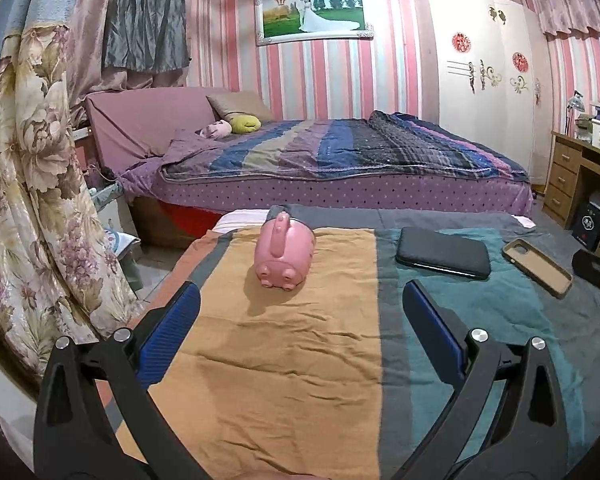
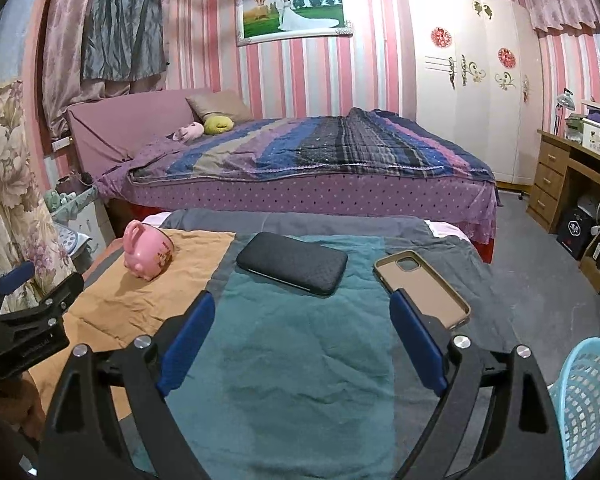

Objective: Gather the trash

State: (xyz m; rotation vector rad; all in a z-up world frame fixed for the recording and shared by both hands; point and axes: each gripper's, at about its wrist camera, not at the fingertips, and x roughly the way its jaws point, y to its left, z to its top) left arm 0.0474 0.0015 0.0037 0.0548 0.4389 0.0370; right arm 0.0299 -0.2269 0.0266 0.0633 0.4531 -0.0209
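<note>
While both grippers, left gripper [image 1: 300, 296] and right gripper [image 2: 302, 304], hover with jaws apart, a striped cloth [image 2: 300, 360] covers the near table; a purple bed [image 2: 300, 168] lies far behind.

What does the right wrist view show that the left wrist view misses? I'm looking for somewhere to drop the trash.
Only the right wrist view shows the light blue mesh basket at its lower right edge, beside the cloth-covered table, plus the left gripper seen from the side.

Only the left wrist view shows the left gripper's own open jaws, aimed toward the pink pig mug.

Both share the mug, the black phone, the empty phone case and the bed behind. The right gripper is open and empty.
</note>
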